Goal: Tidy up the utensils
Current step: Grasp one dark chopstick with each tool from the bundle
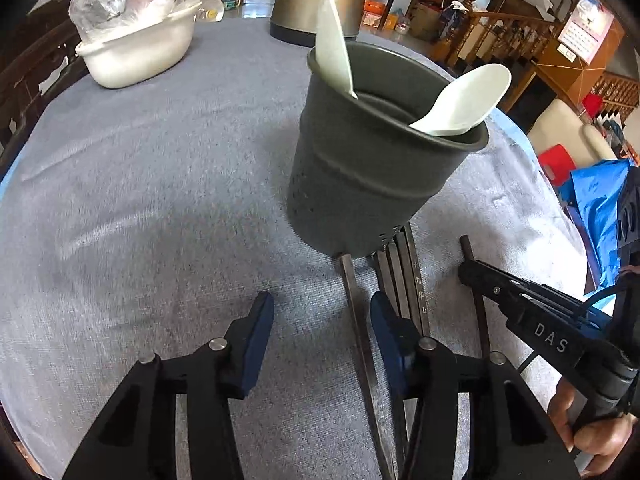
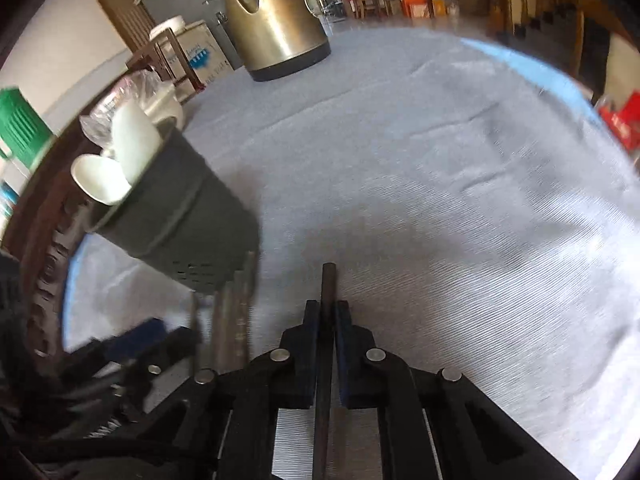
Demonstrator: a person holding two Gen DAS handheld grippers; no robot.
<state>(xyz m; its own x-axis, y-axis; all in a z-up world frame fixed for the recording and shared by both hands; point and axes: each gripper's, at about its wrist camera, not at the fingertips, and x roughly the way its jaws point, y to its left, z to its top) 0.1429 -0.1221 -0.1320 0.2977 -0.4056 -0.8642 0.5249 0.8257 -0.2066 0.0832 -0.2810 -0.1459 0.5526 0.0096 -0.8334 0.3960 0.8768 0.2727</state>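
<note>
Right wrist view: right tool (image 2: 328, 312) pinches one dark chopstick (image 2: 329, 280); left tool (image 1: 320, 316) spread, empty, near grey holder (image 1: 360, 168).

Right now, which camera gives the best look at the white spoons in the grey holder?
The left wrist view: both white spoons stand sharp above the rim of the grey holder, near centre. The right wrist view shows them blurred at its left edge.
</note>
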